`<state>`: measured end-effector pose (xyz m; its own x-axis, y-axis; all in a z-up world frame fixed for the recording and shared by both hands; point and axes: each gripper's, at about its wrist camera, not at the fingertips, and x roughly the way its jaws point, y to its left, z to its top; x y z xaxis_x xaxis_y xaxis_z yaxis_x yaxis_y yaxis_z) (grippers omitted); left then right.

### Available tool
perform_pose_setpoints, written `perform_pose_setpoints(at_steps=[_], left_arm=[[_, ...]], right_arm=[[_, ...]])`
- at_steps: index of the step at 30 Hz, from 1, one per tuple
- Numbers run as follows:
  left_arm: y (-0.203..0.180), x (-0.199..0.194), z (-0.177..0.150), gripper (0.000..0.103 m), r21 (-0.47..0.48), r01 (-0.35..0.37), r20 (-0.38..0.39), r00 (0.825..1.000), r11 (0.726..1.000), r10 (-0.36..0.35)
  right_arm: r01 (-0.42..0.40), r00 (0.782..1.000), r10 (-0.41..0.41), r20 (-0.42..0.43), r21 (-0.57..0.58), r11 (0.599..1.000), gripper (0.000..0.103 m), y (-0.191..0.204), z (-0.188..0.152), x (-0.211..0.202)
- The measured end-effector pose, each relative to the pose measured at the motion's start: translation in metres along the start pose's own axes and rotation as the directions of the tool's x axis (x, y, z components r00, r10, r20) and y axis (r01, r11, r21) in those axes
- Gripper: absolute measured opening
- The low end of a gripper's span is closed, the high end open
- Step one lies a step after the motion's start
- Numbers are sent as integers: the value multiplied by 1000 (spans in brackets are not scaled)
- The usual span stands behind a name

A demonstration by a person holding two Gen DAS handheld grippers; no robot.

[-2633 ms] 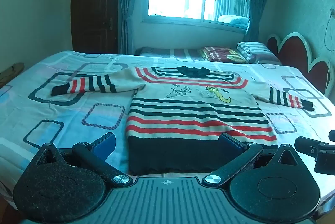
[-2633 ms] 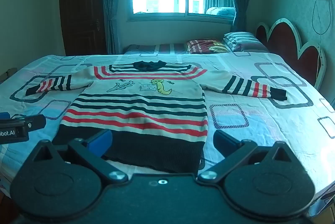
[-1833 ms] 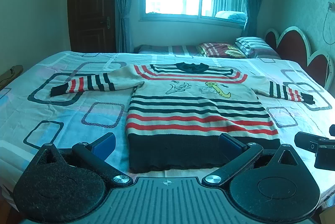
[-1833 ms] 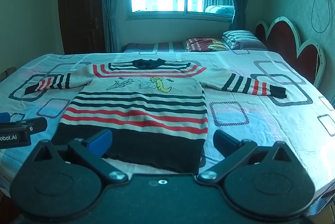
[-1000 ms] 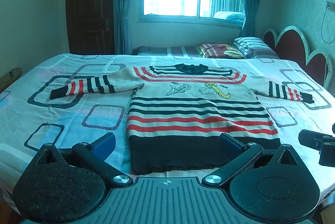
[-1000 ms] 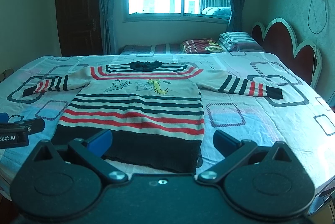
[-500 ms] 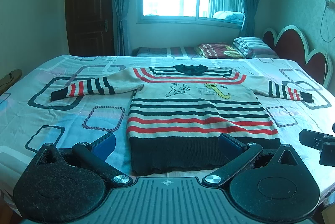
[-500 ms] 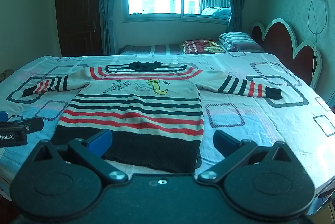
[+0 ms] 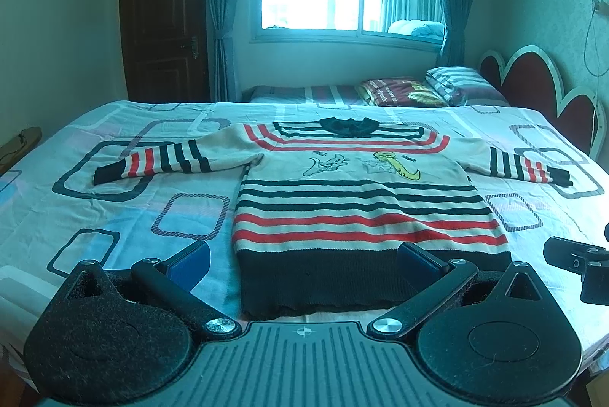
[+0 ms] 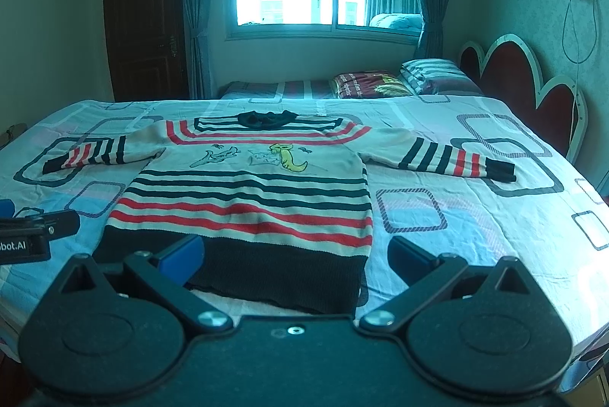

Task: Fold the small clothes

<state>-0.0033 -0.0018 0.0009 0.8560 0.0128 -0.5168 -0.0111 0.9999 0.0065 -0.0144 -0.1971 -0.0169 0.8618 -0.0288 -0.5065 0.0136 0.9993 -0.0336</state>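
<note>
still, both grippers (image 9: pixel 302 260) (image 10: pixel 295 256) hover wide-jawed before the unmoved sweater (image 9: pixel 354 201).

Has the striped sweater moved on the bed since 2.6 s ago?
No. The striped sweater lies flat, its sleeve cuff over the same grey rectangle printed on the bedsheet.

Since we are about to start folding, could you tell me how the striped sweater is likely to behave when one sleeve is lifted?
The striped sweater looks like thick knit lying flat on the bedsheet, so it will probably go floppy and drape. A lifted sleeve would likely sag and tug the body. The coarse knit should grip the pads rather than slip.
</note>
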Motion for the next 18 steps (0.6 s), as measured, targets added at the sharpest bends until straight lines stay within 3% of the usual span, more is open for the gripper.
perform_pose_setpoints(at_steps=[18], left_arm=[[0, 8, 5, 103, -13, 24, -21, 999, 1000, -25]], right_arm=[[13, 1000, -13, 4, 5, 1000, 103, -3, 1, 4]])
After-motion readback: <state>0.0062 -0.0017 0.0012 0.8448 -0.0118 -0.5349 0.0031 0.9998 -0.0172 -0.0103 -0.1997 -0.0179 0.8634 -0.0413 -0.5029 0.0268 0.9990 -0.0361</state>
